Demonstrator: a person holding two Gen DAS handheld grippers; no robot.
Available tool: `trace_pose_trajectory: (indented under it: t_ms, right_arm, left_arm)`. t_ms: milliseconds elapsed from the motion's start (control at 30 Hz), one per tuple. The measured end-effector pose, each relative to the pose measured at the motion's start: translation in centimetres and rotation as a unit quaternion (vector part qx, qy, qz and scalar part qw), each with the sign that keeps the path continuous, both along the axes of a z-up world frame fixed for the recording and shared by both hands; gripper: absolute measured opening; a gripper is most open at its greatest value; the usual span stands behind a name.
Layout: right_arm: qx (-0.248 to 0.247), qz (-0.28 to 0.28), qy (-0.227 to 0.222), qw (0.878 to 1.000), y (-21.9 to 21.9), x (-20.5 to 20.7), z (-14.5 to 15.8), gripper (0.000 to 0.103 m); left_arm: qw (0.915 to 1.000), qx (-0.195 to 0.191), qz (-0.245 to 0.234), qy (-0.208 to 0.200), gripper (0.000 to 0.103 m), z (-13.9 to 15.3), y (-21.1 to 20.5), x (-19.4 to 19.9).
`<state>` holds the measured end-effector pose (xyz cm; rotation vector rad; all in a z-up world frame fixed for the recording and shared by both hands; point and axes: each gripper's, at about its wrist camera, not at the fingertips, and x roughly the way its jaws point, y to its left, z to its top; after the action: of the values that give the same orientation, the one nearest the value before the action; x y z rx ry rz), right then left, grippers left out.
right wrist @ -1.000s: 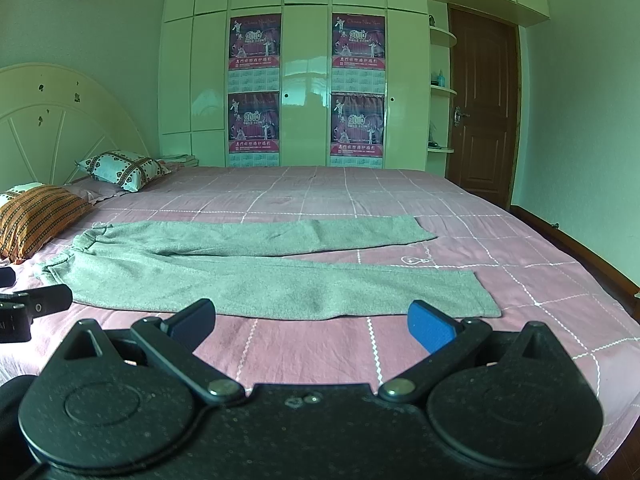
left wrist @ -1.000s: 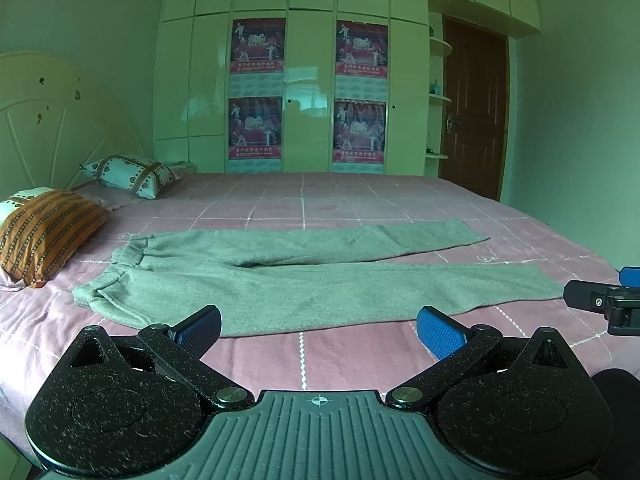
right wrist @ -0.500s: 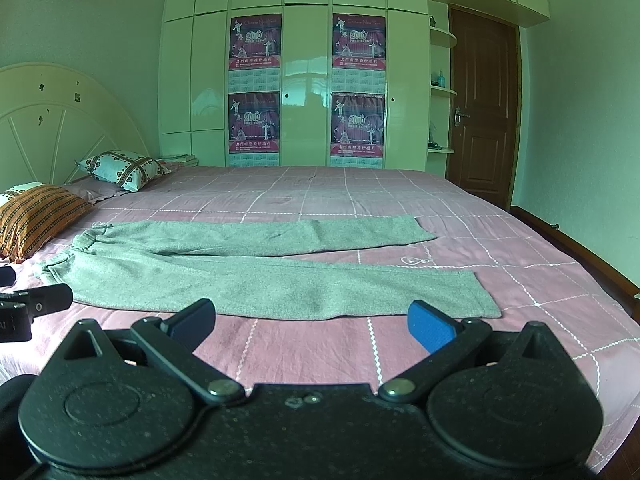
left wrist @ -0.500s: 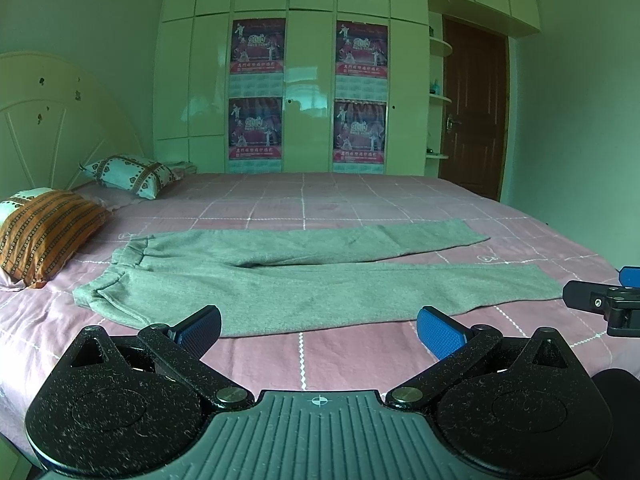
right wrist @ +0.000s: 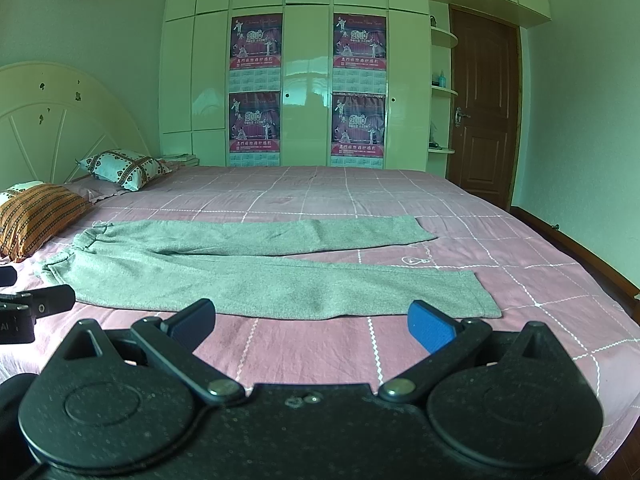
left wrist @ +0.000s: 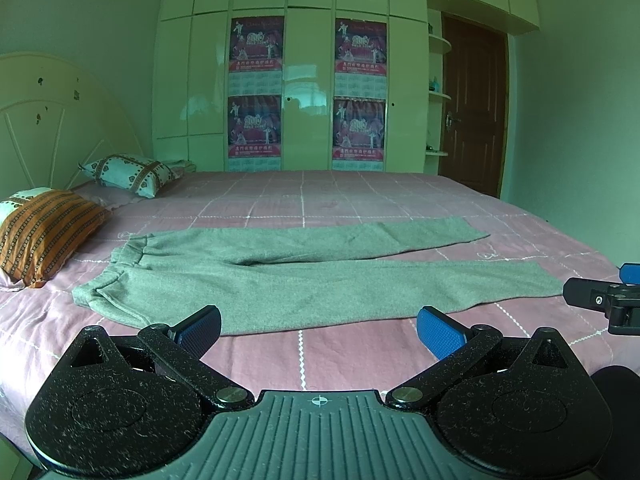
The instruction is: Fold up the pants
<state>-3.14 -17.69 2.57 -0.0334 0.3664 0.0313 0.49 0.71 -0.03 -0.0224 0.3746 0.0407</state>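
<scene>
Lying flat and unfolded, the grey pants (left wrist: 304, 280) stretched sideways across the pink bed (left wrist: 360, 356), their long axis running parallel to the bed's near edge, waistband toward the headboard end by the orange pillow (left wrist: 44, 232) and both leg cuffs toward the foot end. The two legs were spread in a narrow V, the nearer one reaching further toward the foot. The left tool (left wrist: 318, 326) hovered above the near edge with its blue-padded jaws spread wide and nothing between them, facing the upper part of the nearer leg, with the waistband off to its left. The right tool (right wrist: 312, 322) was likewise wide open and empty, facing the lower part of the nearer leg, with the cuff ahead and to its right. Neither touched the cloth, which lay just beyond both. Judging from this, no fold had been started, and the left tool was the nearer one to the waistband while the right was nearer to the cuffs, which suited a grasp at each end.
</scene>
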Motion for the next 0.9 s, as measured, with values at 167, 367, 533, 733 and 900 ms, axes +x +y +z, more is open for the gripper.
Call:
trace_pose_trajectory:
  t_ms: [167, 367, 533, 733, 900]
  right_arm:
    - [0.002, 0.023, -0.015, 1.000, -0.2, 0.0, 0.0, 0.097]
    - [0.026, 0.065, -0.009, 0.998, -2.0, 3.1, 0.8, 0.096]
    - [0.040, 0.048, 0.002, 0.998, -3.0, 6.5, 0.8, 0.090]
    - [0.029, 0.045, 0.030, 0.998, -3.2, 11.4, 0.0, 0.090]
    - [0.024, 0.056, 0.059, 0.996, -1.9, 16.7, 0.0, 0.077]
  left_arm:
    - [0.9998, -0.017, 0.009, 0.008, 0.103, -0.6, 1.2, 1.0]
    - [0.9984, -0.027, 0.044, 0.024, 0.103, -1.3, 4.3, 4.3]
    - [0.9970, -0.026, 0.053, 0.049, 0.103, -1.8, 7.4, 8.2]
    - [0.9959, -0.022, 0.064, 0.059, 0.103, -1.8, 12.1, 13.5]
    - [0.9943, -0.012, 0.080, 0.069, 0.103, -1.5, 16.8, 18.9]
